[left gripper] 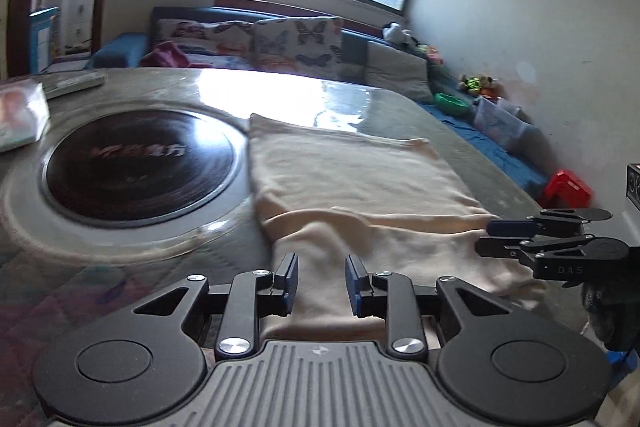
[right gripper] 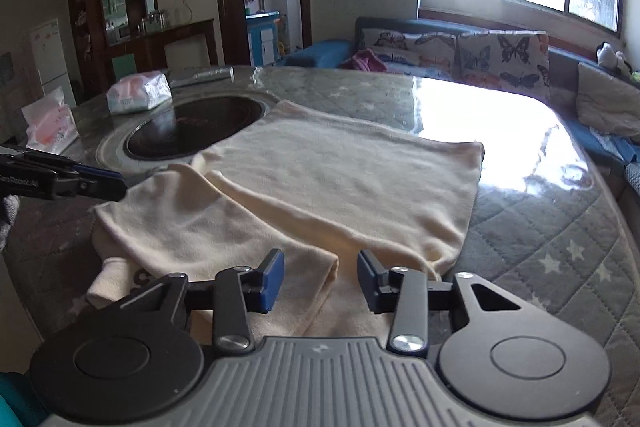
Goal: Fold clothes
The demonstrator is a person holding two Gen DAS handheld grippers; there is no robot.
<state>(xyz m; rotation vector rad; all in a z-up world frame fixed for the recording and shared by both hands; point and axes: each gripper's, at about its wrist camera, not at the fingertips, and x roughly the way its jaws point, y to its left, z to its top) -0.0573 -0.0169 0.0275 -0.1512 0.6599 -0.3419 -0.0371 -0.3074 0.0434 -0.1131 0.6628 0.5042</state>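
- A cream garment (right gripper: 344, 179) lies on the quilted table cover (right gripper: 540, 235), its far part spread flat and its left edge just beside the round cooktop (right gripper: 192, 127) set into the table.
- One fold looks already made: a flap (right gripper: 192, 223) lies doubled across the near left part, so the job seems partly done, with more folds and tidying probably left.
- The left gripper (left gripper: 322, 281) hangs over the near cloth with its jaws partly spread; cloth shows in the gap, but the pads press on nothing.
- The right gripper (right gripper: 320, 281) is likewise part open above the near hem, pinching nothing.
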